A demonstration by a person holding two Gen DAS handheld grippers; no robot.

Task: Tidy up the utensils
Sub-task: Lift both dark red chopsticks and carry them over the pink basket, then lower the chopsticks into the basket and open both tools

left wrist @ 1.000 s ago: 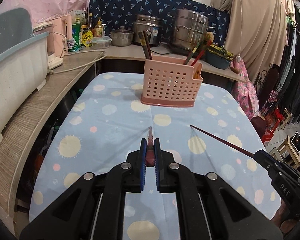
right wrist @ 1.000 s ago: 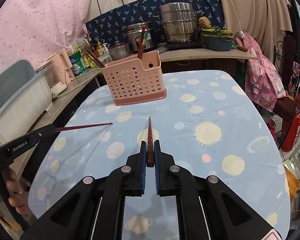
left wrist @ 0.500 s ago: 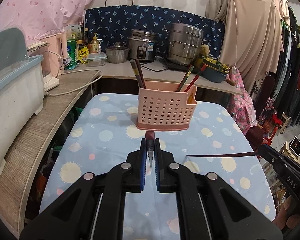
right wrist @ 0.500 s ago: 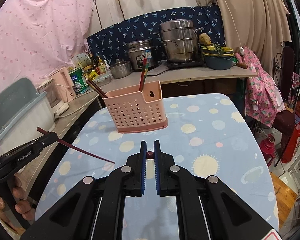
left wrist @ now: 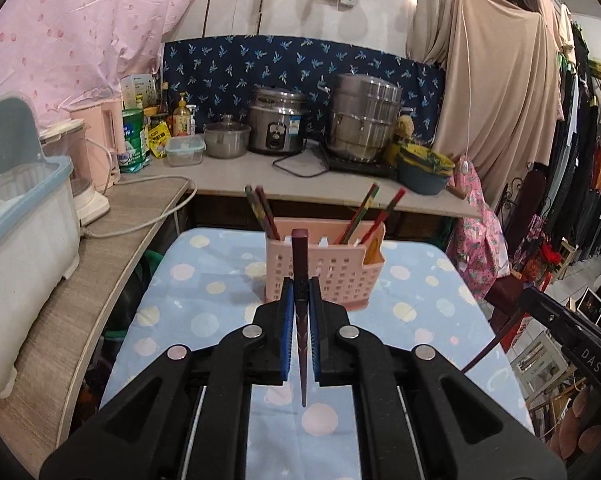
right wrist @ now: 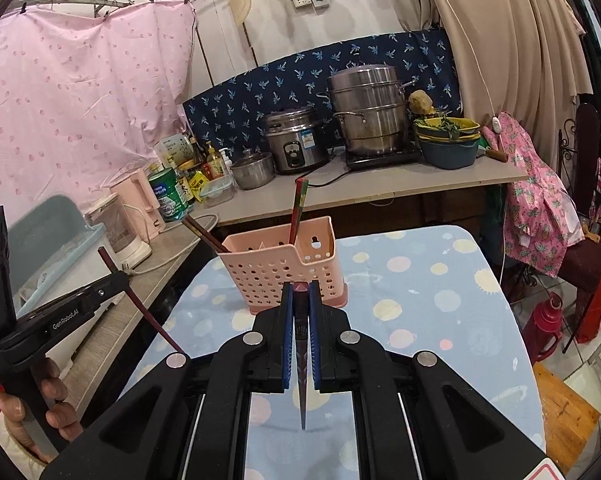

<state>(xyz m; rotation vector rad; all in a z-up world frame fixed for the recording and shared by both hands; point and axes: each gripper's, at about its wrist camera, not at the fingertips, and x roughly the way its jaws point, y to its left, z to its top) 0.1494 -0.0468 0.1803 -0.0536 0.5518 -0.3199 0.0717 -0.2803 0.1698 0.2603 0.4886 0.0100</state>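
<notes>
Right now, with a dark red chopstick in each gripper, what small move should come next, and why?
Probably carry the left gripper forward over the pink perforated plastic holder and lower its dark red chopstick in. Both grippers are shut on chopsticks held near upright, tips down, short of the holder, where other chopsticks already stand.

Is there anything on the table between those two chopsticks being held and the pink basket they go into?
Nothing visible. Only bare tablecloth lies between each held chopstick and the pink basket, though chopsticks already stand inside it.
</notes>
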